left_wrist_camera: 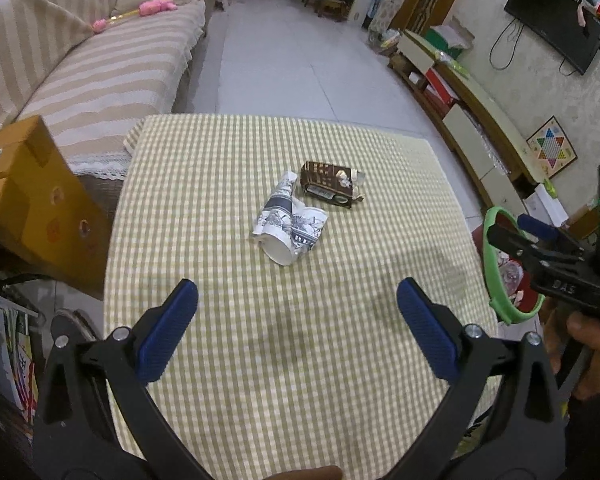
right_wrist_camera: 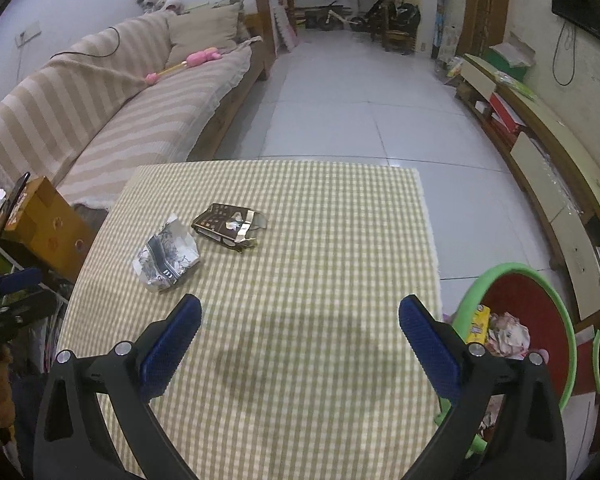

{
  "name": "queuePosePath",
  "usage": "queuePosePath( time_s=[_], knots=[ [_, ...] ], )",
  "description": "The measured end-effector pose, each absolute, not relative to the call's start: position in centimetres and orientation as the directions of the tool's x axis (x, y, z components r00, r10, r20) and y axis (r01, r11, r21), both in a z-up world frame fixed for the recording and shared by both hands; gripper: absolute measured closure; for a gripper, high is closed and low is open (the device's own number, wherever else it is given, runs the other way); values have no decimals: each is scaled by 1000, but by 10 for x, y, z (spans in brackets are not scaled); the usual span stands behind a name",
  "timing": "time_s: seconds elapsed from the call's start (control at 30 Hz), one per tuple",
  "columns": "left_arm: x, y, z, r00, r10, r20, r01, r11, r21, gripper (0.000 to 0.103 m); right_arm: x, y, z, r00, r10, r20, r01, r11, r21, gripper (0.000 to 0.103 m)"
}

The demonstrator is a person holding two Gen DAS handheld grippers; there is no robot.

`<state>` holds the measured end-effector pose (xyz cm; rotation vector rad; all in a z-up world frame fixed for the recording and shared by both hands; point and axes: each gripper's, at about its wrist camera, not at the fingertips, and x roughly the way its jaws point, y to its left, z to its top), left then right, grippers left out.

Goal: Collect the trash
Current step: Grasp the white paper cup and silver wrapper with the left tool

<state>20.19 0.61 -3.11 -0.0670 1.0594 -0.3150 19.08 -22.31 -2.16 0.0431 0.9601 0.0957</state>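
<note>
A crushed white paper cup with a dark print [left_wrist_camera: 290, 222] [right_wrist_camera: 166, 258] lies near the middle of the green-checked table [left_wrist_camera: 260, 360] [right_wrist_camera: 320, 240]. Just behind it lies a flattened brown carton [left_wrist_camera: 330, 189] [right_wrist_camera: 228, 229]. My left gripper [left_wrist_camera: 298, 306] hovers open over the near part of the table, short of the cup. My right gripper [right_wrist_camera: 300, 320] is open too, over the table's near right part, with nothing between its fingers. In the left wrist view the right gripper [left_wrist_camera: 516, 226] shows at the right edge, in front of the bin.
A green-rimmed bin with a red inside [right_wrist_camera: 540, 312] [left_wrist_camera: 500, 276] stands on the floor right of the table, holding crumpled paper and a yellow pack. A cardboard box [left_wrist_camera: 32, 200] sits at the table's left, a striped sofa [right_wrist_camera: 120, 112] behind it. A low cabinet [right_wrist_camera: 540, 152] lines the right wall.
</note>
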Motion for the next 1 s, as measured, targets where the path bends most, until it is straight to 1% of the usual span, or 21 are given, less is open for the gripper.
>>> queuePosePath(
  time_s=[0.23, 0.33, 0.47, 0.53, 0.6, 0.63, 0.67, 0.7, 0.73, 0.8, 0.87, 0.93, 0.97, 1.0],
  knots=[
    [240, -6, -63, 394, -275, -877, 231, 953, -194, 6, 200, -226, -30, 559, 107, -822, -66, 994, 85, 8],
    [259, -9, -77, 379, -245, -892, 232, 959, -165, 6, 205, -228, -33, 556, 100, -825, -58, 995, 82, 8],
    [281, -7, -92, 345, -258, -902, 223, 957, -188, 6, 212, -231, -37, 548, 98, -831, -56, 995, 81, 8],
    [291, -7, -100, 327, -264, -907, 223, 955, -198, 8, 215, -230, -39, 546, 99, -832, -57, 995, 81, 8],
    [299, -8, -107, 308, -262, -914, 220, 955, -200, 14, 217, -229, -40, 544, 100, -833, -60, 995, 80, 8],
    [302, -8, -110, 297, -264, -918, 220, 954, -204, 16, 219, -228, -41, 542, 102, -834, -62, 995, 81, 8],
    [306, -8, -115, 282, -271, -920, 218, 952, -214, 20, 220, -228, -42, 540, 103, -836, -63, 995, 82, 8],
    [309, -7, -118, 271, -270, -924, 213, 953, -216, 27, 222, -227, -43, 538, 103, -837, -65, 995, 81, 8],
    [311, -7, -122, 262, -267, -927, 208, 954, -216, 30, 223, -227, -43, 537, 104, -837, -67, 995, 80, 8],
    [314, -5, -128, 244, -273, -931, 200, 953, -227, 41, 226, -226, -43, 536, 105, -838, -71, 994, 79, 8],
    [316, -4, -134, 228, -263, -938, 191, 956, -221, 49, 227, -226, -44, 533, 106, -839, -72, 994, 80, 8],
    [317, -3, -137, 224, -286, -932, 185, 951, -248, 54, 228, -225, -46, 528, 106, -843, -68, 994, 82, 8],
    [318, -3, -136, 226, -299, -927, 189, 947, -260, 62, 228, -224, -46, 527, 107, -843, -68, 994, 83, 8],
    [317, -4, -135, 229, -305, -924, 194, 945, -264, 64, 227, -224, -47, 526, 108, -844, -70, 994, 84, 8]
  ],
)
